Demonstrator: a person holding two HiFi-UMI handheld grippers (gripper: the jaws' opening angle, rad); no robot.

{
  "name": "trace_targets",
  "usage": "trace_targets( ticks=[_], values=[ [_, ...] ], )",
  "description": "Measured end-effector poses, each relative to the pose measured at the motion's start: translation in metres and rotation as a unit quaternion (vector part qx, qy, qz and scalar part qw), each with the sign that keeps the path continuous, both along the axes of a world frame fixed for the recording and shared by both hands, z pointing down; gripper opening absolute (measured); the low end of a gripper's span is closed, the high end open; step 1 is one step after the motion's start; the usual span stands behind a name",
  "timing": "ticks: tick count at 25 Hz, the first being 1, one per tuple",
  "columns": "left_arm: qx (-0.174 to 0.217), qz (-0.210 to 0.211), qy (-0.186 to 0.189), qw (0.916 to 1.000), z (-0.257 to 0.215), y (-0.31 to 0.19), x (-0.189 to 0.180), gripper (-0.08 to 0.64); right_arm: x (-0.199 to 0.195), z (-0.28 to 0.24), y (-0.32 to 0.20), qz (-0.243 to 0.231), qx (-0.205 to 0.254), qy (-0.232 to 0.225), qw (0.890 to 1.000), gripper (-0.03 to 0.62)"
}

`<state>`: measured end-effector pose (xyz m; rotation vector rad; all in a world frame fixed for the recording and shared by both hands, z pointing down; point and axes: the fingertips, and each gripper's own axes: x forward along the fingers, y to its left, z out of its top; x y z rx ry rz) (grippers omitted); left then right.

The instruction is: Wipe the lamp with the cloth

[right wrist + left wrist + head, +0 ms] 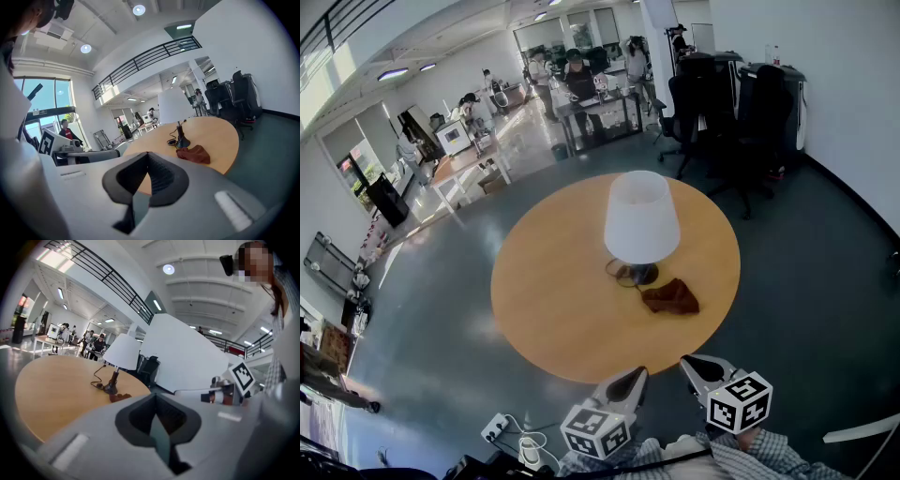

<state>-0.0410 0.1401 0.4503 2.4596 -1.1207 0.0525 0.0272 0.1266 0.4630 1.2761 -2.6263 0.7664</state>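
The left gripper (633,377) and the right gripper (692,364) sit just off the near edge of the round wooden table (553,300). Both have their jaws pressed together on nothing. Farther in, the brown cloth (671,296) lies crumpled just beside the lamp (641,217), which stands upright near the table's middle. Black office chairs (722,103) stand beyond.

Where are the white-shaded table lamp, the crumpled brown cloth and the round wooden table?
white-shaded table lamp (641,217): head view, shade middle
crumpled brown cloth (671,296): head view, centre
round wooden table (553,300): head view, bare top
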Motion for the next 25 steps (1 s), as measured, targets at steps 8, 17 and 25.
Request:
trace_targets(
  ticks=[8, 17, 25],
  values=[
    [-0.002, -0.018, 0.002, 0.9998, -0.0069, -0.0015, -0.0128, -0.003, 0.0002, -0.0029, 0.0042, -0.002, -0.005, 0.003, 1.0, 0.003],
    [-0.012, -0.025, 0.025, 0.9993, -0.0091, -0.0019, -0.0113, -0.003, 0.0026, -0.0031, 0.005, -0.007, -0.008, -0.003, 1.0, 0.003],
    [-0.008, -0.028, 0.016, 0.9994, -0.0074, 0.0008, -0.0029, -0.003, 0.0096, -0.0039, 0.0075, -0.012, -0.004, -0.021, 1.0, 0.003]
  ],
)
